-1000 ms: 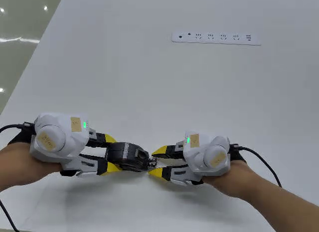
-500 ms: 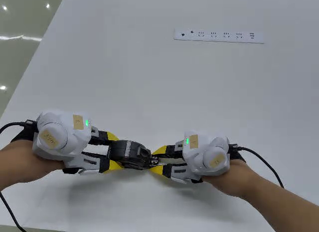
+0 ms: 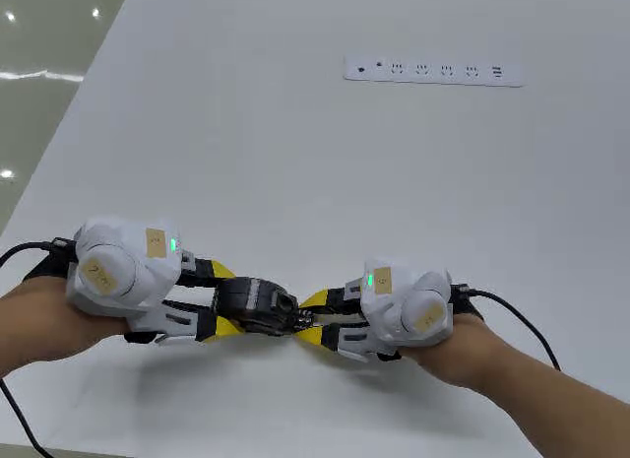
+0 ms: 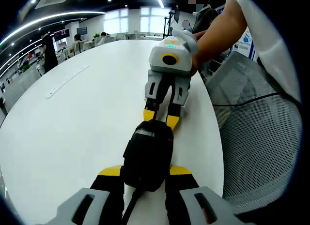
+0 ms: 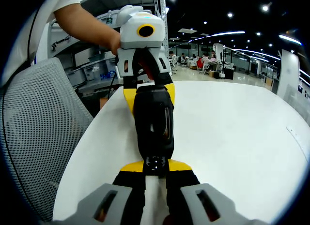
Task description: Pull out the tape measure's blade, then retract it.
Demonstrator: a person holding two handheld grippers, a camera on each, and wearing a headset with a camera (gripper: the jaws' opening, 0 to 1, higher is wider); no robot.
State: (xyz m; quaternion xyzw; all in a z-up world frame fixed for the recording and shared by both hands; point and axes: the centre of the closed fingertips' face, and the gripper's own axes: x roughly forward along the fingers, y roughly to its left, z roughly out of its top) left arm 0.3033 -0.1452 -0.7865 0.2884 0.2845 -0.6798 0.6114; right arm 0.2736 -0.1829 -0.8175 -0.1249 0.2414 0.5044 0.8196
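Note:
A black tape measure (image 3: 254, 305) lies low over the white table (image 3: 295, 163) near its front edge. My left gripper (image 3: 221, 300) is shut on its case, with the yellow-tipped fingers on either side. In the left gripper view the case (image 4: 147, 152) sits between the left gripper's (image 4: 145, 171) jaws, and the right gripper (image 4: 161, 117) meets its far end. My right gripper (image 3: 311, 318) comes in from the right, narrowed on the hook end of the blade. In the right gripper view the hook tab (image 5: 156, 163) is pinched by the right gripper (image 5: 155, 165), with the case (image 5: 154, 121) and the left gripper (image 5: 145, 97) beyond it. No blade shows outside the case.
A white power strip (image 3: 433, 71) lies flat at the far side of the table. The table's left edge runs diagonally beside a glossy floor (image 3: 39, 74). A grey mesh chair (image 4: 252, 138) stands just off the near edge. Cables trail from both grippers.
The right gripper's jaws have narrowed onto the tape measure's hook end. Both grippers and the tape measure have otherwise kept their places.

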